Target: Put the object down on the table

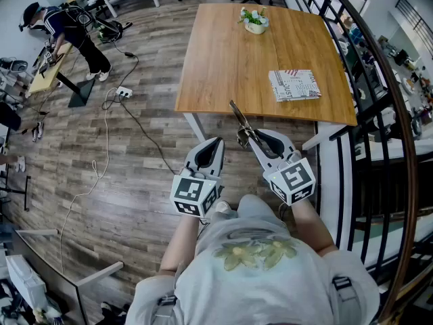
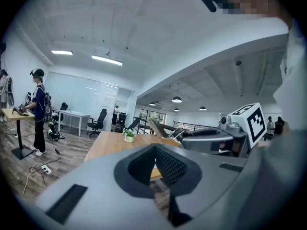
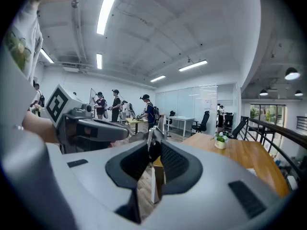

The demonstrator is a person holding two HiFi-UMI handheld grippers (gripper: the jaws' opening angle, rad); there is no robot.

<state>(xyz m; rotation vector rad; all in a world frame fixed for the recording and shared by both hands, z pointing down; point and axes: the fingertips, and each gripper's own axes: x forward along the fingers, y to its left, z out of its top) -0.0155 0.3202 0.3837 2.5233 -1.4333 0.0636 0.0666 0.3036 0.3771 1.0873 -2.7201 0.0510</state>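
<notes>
My right gripper is shut on a slim metal tool that looks like tongs. The tool sticks forward and up from the jaws, in the air just short of the near edge of the wooden table. In the right gripper view the tool stands pinched between the pads, with the table ahead to the right. My left gripper hangs beside it over the floor, jaws together and empty. The left gripper view shows its pads meeting, with the right gripper and tool beyond.
On the table stand a small potted plant at the far edge and a magazine near the right edge. A dark railing runs along the right. A cable and power strip lie on the floor; a person works at a far-left desk.
</notes>
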